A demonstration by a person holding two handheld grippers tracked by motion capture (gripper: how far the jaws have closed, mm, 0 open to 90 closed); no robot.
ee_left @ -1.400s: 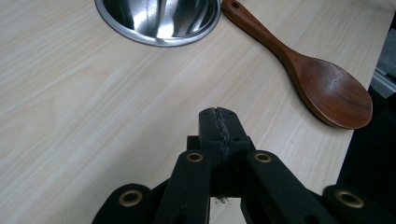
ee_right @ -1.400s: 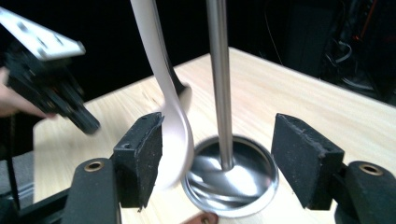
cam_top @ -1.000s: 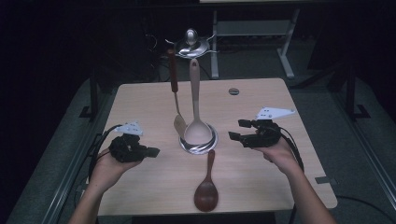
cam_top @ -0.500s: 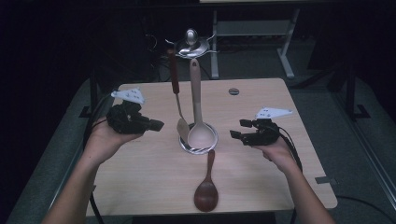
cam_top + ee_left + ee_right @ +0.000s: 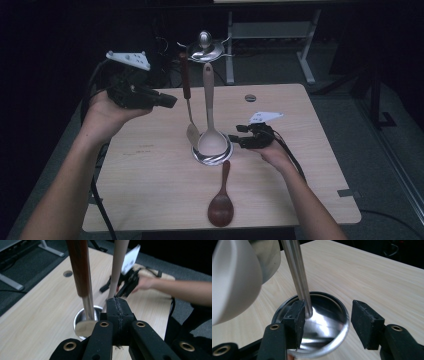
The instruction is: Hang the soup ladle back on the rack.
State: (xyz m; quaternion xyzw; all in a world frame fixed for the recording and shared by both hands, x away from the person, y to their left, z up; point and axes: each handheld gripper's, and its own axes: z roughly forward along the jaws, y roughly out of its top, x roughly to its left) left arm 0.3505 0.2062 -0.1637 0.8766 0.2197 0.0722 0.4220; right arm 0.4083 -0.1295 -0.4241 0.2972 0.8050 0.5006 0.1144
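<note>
A metal utensil stand rises from a round steel base (image 5: pixel 213 156) to a domed top (image 5: pixel 204 47) at mid-table. From it hang a pale ladle (image 5: pixel 210 115) and a brown-handled metal utensil (image 5: pixel 186 82). A dark wooden spoon (image 5: pixel 222 199) lies flat in front of the base. My left gripper (image 5: pixel 167 100) is raised at the left, shut with nothing in it, level with the brown handle (image 5: pixel 78 267). My right gripper (image 5: pixel 234 139) is low beside the base, open; its jaws straddle the stand's pole (image 5: pixel 299 277) over the steel base (image 5: pixel 324 325).
The light wooden table (image 5: pixel 310 150) has a small round grommet (image 5: pixel 250 98) at the back. A metal desk frame (image 5: pixel 305 45) stands behind on the dark floor. Cables trail from both grippers.
My left gripper has risen from the table and moved toward the hanging utensils. The right gripper has moved in to the stand's base.
</note>
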